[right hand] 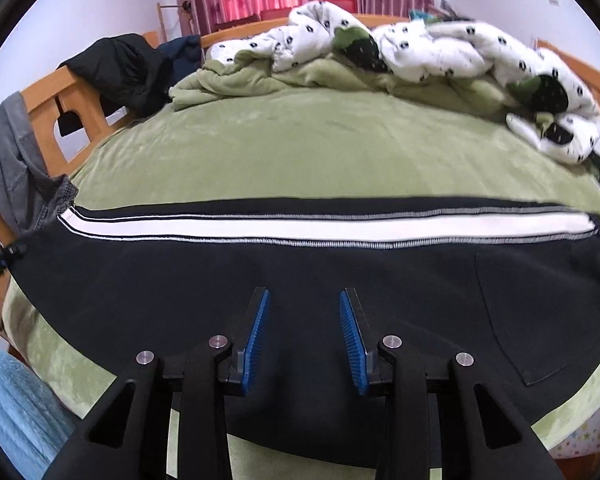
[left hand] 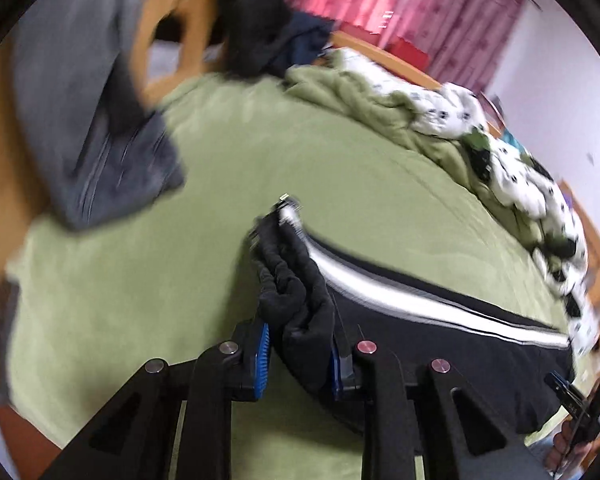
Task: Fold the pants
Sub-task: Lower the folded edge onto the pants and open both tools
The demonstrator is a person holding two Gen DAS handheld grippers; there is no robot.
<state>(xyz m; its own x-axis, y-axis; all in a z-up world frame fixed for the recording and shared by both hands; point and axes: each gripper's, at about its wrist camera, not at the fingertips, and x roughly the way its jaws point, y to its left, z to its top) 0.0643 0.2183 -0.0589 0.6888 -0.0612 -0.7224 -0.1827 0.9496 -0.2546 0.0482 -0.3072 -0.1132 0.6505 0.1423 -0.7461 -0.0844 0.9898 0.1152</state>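
Black fabric: the pants (right hand: 260,280) lie lengthwise across the green bed (right hand: 320,152), filling the middle band of the right wrist view, with a white side stripe (right hand: 260,226) running along their far edge. Laid out flat like this, they look ready for an end-to-end fold.
Left claw: the left claw (left hand: 300,356) sits at the lower centre of its own view, its blue pads (left hand: 263,360) drawn narrow onto a bunched black cuff (left hand: 296,304). No earlier picture is at hand, so I speak only of the grip as it stands: the cloth is pinched and humps up between the jaws, lifted off the bedspread.
Why that hold: gripping the ribbed leg end gives a firm handle, I judge, for carrying it toward the waist.
Right claw: the right claw (right hand: 304,336) hovers at the lower centre of its view above the mid-leg cloth, jaws moderately apart with nothing between the pads. It seems placed to pin or pick the cloth where a crease might fall.
Pocket: a patch pocket (right hand: 540,320) shows at the lower right, marking the waist end.
Surroundings: a grey garment (left hand: 100,152) hangs at the upper left over the wooden bed frame (right hand: 44,92); a crumpled spotted quilt (right hand: 440,52) lies along the top, well apart from the pants.
Risk: the left view is blurred, so how evenly both leg layers are caught I cannot tell.
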